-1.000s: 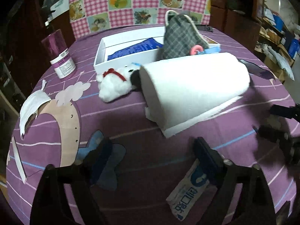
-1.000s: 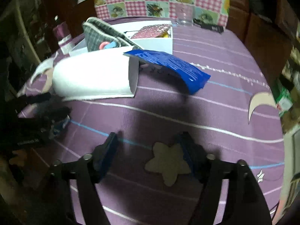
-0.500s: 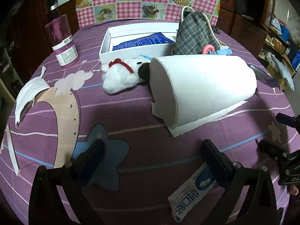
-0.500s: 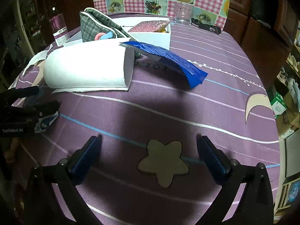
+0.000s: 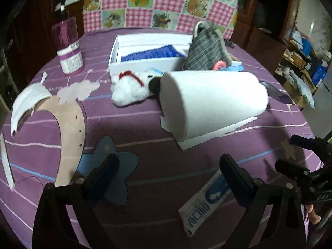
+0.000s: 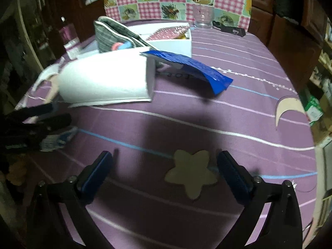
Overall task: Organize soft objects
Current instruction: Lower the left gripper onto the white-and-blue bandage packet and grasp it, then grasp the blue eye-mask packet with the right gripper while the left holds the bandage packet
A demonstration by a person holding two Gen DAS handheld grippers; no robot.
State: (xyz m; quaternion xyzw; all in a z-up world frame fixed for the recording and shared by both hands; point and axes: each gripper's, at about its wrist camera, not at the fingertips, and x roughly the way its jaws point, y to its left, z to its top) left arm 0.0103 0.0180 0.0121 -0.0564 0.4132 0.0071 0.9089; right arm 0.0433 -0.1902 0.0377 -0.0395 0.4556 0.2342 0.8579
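Both tongs, left (image 5: 168,167) and right (image 6: 162,162), spread wide, empty. Best approach plush toy (image 5: 132,87) centre frame squarely; pinch body, clear of paper roll (image 5: 211,105).

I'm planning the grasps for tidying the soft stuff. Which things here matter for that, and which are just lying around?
For the job:
plush toy
paper towel roll
plaid fabric pouch
face mask
white box

Lying about:
purple canister
blue packet
small sachet
glass
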